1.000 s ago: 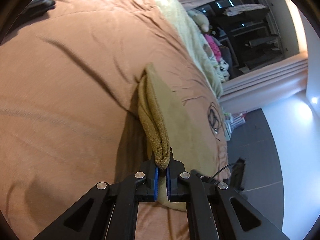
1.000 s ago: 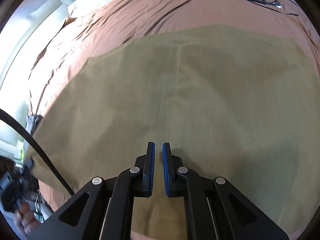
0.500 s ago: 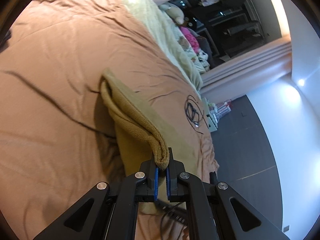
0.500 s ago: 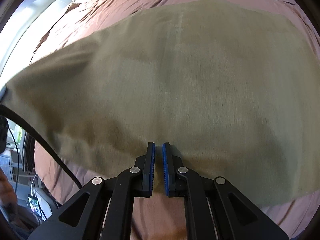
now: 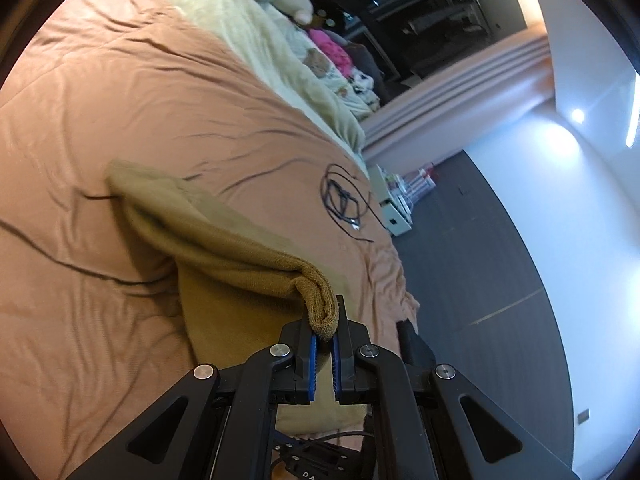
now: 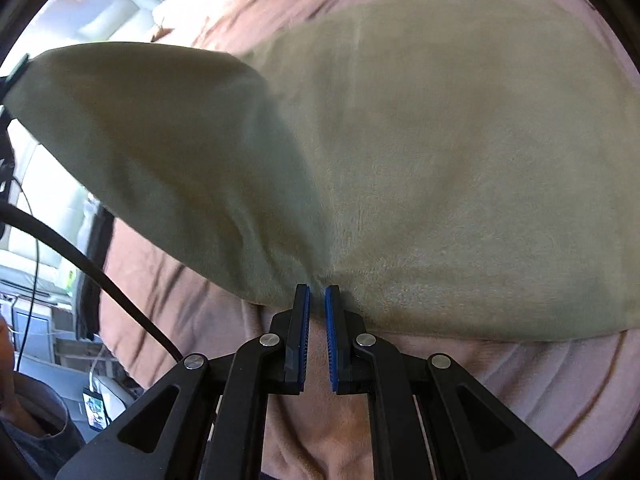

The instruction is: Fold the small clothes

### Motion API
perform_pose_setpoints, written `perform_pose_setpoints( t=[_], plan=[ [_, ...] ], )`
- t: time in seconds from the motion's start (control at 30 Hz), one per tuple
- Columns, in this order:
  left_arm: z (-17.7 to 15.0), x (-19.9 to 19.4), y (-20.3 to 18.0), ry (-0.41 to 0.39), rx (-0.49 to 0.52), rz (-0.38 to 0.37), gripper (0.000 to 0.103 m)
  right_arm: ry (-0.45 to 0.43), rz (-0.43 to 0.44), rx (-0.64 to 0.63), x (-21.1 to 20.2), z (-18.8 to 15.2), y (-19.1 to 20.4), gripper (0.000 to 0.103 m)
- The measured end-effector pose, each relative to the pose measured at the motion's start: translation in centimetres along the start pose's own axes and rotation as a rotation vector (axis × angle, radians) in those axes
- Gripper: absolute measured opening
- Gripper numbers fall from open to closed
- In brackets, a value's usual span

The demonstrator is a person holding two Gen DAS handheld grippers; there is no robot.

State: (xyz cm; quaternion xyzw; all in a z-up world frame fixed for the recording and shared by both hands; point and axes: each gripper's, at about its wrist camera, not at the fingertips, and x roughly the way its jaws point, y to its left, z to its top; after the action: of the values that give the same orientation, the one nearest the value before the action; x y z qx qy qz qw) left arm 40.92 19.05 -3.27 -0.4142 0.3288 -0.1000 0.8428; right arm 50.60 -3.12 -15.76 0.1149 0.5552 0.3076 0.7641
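An olive-tan cloth [image 5: 224,248] lies on the brown bedspread [image 5: 100,120]. My left gripper [image 5: 324,330] is shut on one corner of it and holds that corner up, so the edge curls over the rest. In the right wrist view the same cloth [image 6: 460,152] fills most of the frame, with its left part [image 6: 168,152] lifted and folding inward. My right gripper [image 6: 317,296] is shut at the cloth's near edge, pinching it where the lifted flap meets the flat part.
A coiled black cable [image 5: 342,200] lies on the bedspread beyond the cloth. A pale blanket [image 5: 272,44] and soft toys [image 5: 328,52] lie at the head of the bed. The bed's edge and dark floor [image 5: 480,260] are to the right. A black cable [image 6: 92,272] hangs at left.
My left gripper has carried the held corner further up and over, so the cloth's left part now rises off the bed and folds inward. The right gripper has drawn back to the near edge.
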Motion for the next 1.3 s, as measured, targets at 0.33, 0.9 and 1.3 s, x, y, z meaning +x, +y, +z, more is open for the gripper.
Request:
perform_pose_setpoints(
  t=[0.33,0.9,1.3],
  plan=[
    [-1.1,3.8,-5.2,0.090,0.102,-0.042,0.005,-0.155,-0.087,0.058,-7.1,-1.8,-4.3,0.035],
    [-6.6,12.6,-11.9,0.274,0.224,-0.075,0.005,-0.290,-0.136,0.082,-13.3,-7.2,-7.7,0.065],
    [-12.1,19.2,-13.1,0.453,0.281,-0.040,0.009,-0.312,-0.145,0.129,-16.3,-10.5,-10.3,0.065]
  ],
)
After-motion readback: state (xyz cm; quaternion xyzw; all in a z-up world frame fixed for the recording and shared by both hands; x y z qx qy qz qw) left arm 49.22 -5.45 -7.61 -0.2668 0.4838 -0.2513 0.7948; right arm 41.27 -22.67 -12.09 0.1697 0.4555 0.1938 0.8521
